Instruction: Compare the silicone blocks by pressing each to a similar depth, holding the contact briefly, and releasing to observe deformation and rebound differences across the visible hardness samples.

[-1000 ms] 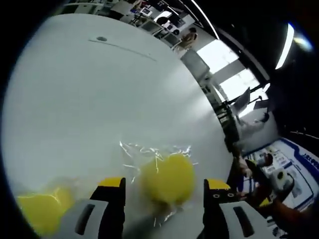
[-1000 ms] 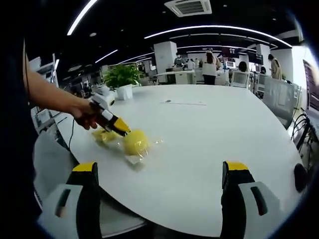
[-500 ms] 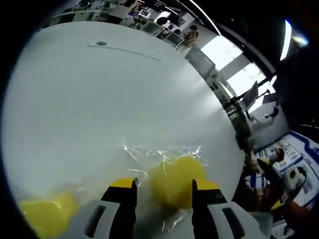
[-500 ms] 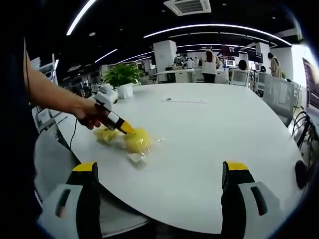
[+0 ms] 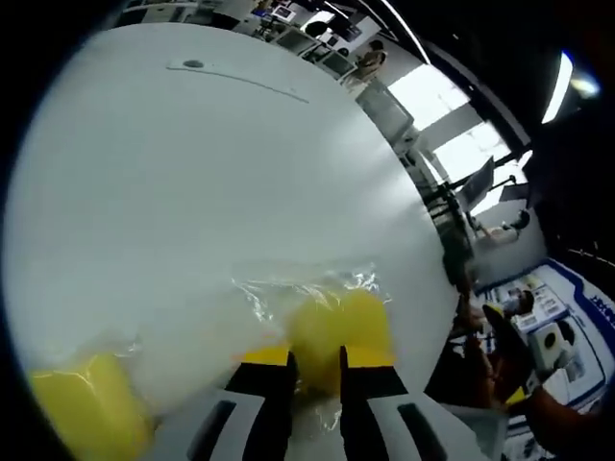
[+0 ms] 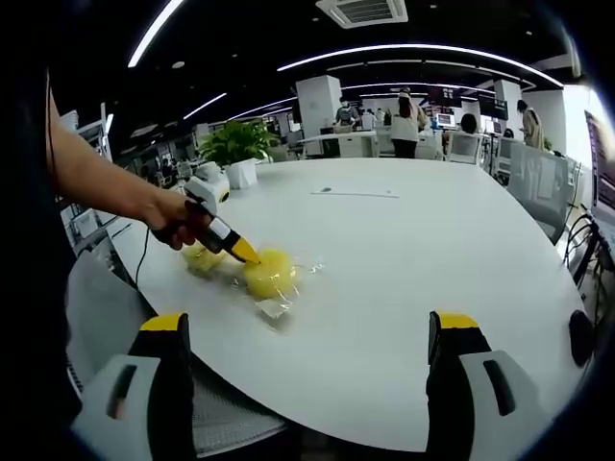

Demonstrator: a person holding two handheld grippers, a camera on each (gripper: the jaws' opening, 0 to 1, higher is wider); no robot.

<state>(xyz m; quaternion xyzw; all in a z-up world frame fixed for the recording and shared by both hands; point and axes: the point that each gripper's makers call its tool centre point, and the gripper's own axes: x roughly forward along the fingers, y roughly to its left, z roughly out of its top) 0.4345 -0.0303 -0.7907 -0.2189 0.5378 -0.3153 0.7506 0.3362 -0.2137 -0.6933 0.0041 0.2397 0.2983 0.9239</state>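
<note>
Left gripper view: tongs (image 5: 316, 360) narrowed, now pressing yellow block (image 5: 341, 325).

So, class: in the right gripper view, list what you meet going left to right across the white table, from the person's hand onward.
Person's hand → left gripper, jaws nearly closed → bagged yellow silicone block → bare white table → dark object at the table's far right edge.

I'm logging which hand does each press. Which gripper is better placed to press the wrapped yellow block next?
Left. The left gripper sits right at the wrapped yellow block, jaws nearly closed against it. The right gripper hangs open near the edge of the white table, well short of the block.
</note>
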